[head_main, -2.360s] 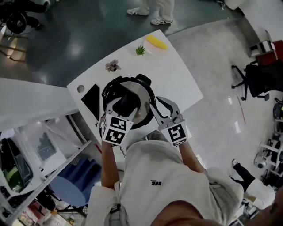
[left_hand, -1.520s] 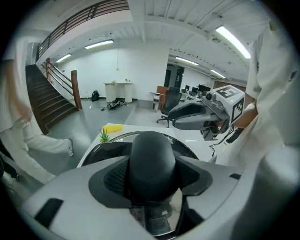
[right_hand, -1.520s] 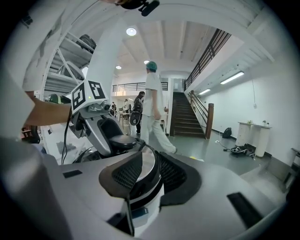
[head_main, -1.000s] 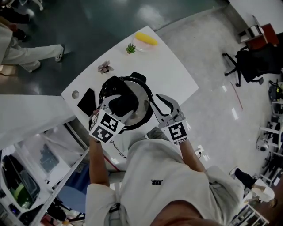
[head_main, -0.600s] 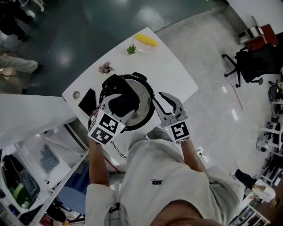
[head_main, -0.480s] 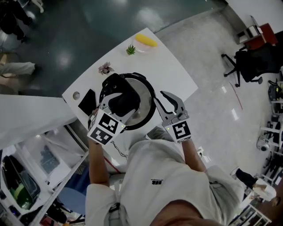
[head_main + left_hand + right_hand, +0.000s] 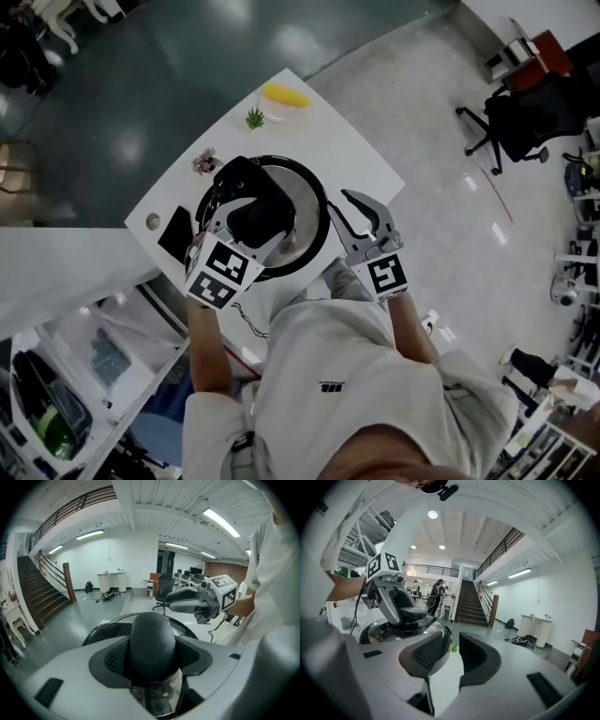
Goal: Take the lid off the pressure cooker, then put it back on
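The steel pressure cooker lid (image 7: 298, 214), black-rimmed, hangs over the white table (image 7: 366, 159) and hides the pot under it. My left gripper (image 7: 259, 217) is shut on the lid's black knob (image 7: 152, 641), its pads pressed against both sides. In the right gripper view the left gripper's fingers (image 7: 396, 607) clamp that knob above the lid (image 7: 377, 629). Just right of the lid's rim my right gripper (image 7: 362, 214) stands open. A narrow gap shows between its pads (image 7: 433, 653), with nothing in it. It also shows in the left gripper view as the right gripper (image 7: 172, 603), beyond the lid.
At the table's far end lie a yellow object on a plate (image 7: 284, 96), a small green plant (image 7: 254, 118) and a dried flower (image 7: 207, 161). A flat black item (image 7: 175, 234) lies at the left edge. An office chair (image 7: 511, 122) stands on the floor to the right.
The lid has risen in the left gripper's hold and looks larger in the head view. The right gripper has also come up, staying beside the lid's right rim.
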Available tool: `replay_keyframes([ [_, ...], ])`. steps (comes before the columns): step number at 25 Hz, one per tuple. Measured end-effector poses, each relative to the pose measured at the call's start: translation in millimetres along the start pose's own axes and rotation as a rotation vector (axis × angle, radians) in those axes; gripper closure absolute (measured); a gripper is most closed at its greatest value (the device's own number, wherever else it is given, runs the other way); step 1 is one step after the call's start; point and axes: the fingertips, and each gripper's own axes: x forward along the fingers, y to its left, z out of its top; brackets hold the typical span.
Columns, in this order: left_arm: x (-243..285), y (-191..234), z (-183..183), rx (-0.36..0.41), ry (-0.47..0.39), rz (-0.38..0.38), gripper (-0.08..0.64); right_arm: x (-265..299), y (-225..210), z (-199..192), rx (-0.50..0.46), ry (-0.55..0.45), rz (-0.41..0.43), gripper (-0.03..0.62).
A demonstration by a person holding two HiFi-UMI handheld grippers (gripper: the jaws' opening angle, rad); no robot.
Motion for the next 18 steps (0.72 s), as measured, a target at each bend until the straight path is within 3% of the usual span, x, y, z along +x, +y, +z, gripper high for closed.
replay_keyframes([
  [18, 97.7, -18.5, 83.0, -0.093, 0.011, 0.106, 0.273, -30.0, -118.1, -39.9, 0.007, -0.005, 0.102, 0.480],
])
